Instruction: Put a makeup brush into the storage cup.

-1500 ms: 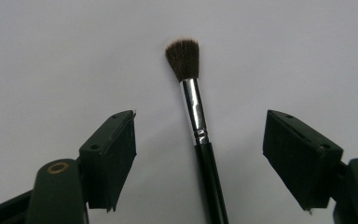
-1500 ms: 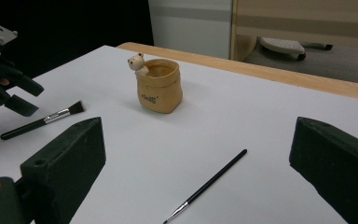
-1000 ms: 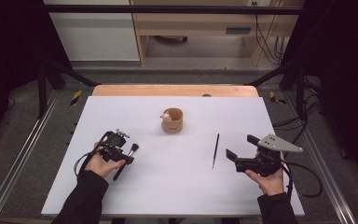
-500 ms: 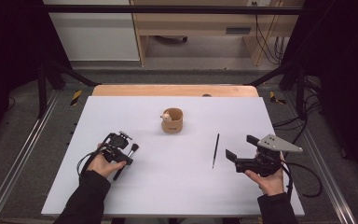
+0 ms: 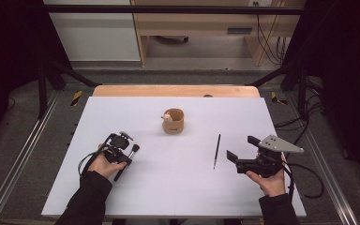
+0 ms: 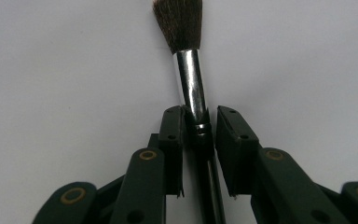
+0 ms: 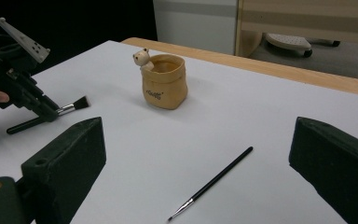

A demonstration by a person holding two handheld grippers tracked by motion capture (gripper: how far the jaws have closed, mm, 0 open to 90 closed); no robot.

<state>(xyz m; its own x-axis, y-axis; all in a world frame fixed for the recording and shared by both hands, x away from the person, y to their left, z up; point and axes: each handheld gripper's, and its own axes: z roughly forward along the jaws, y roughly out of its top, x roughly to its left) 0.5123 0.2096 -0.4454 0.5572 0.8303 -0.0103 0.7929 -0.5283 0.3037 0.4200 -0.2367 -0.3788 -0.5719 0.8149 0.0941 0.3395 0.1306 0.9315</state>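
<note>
The left gripper [image 5: 123,157] sits low over the near-left part of the white table [image 5: 136,197], its jaws just having been closing around a make-up brush [image 6: 189,79]. In the left gripper view the brush's black handle and silver ferrule run between the two jaws; the left pad touches the ferrule, while a thin gap shows at the right pad, so a firm grip cannot be confirmed. The dark bristles point away from the gripper and lie on the table. The right gripper [image 5: 238,151] rests at the near right with its jaws wide apart and nothing between them. Just ahead of it lies a thin paintbrush [image 5: 216,151]. A small tan pot [image 5: 173,121] stands mid-table, well apart from both.
</note>
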